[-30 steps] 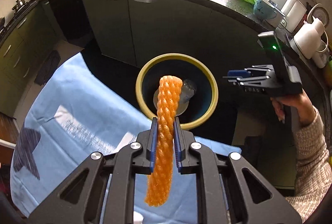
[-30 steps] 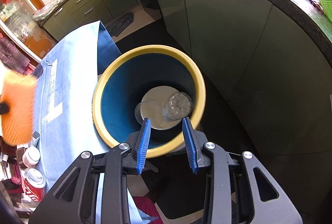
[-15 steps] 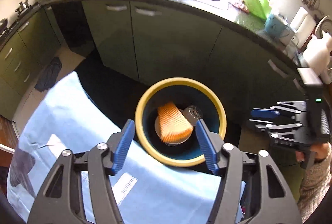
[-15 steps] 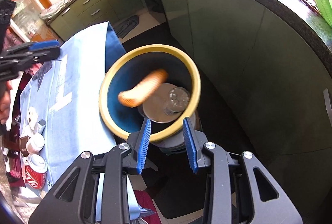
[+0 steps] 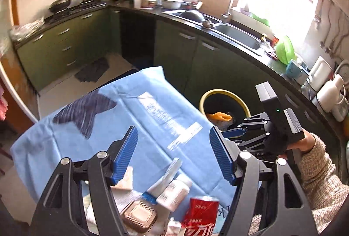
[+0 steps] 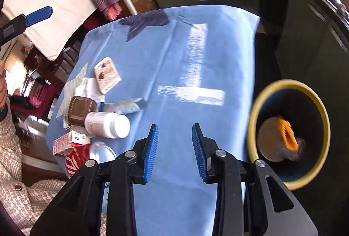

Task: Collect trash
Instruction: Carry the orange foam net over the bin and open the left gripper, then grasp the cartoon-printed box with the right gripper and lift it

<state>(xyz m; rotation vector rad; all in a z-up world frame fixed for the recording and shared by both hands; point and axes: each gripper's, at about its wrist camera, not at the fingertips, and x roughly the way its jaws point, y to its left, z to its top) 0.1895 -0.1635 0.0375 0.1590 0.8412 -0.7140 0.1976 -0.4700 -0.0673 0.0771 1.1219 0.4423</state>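
The yellow-rimmed blue bin [image 5: 224, 102] [image 6: 290, 133] stands on the floor beside the table and holds the orange foam net [image 5: 218, 116] [image 6: 286, 134]. My left gripper [image 5: 173, 152] is open and empty above the blue tablecloth [image 5: 122, 118]. My right gripper [image 6: 175, 149] is open and empty over the cloth [image 6: 174, 57]; it also shows in the left wrist view [image 5: 234, 133]. Trash lies on the table: a white pill bottle [image 6: 106, 124] [image 5: 174, 191], a red cola can [image 6: 87, 156] [image 5: 201, 217], a brown square lid [image 6: 80, 110] [image 5: 139, 217], a tube [image 6: 122, 106], a printed packet [image 6: 106, 74] and a small red-white carton [image 6: 65, 144].
Green kitchen cabinets [image 5: 209, 61] and a dark counter with a sink [image 5: 237, 34] run behind the table. A stove with pots [image 5: 72, 6] is at the back left. A kettle [image 5: 329, 94] and a green colander [image 5: 284, 52] stand on the counter at right.
My left gripper opened and dropped the orange foam net into the bin, then swung back over the table. My right gripper turned from the bin toward the trash on the table.
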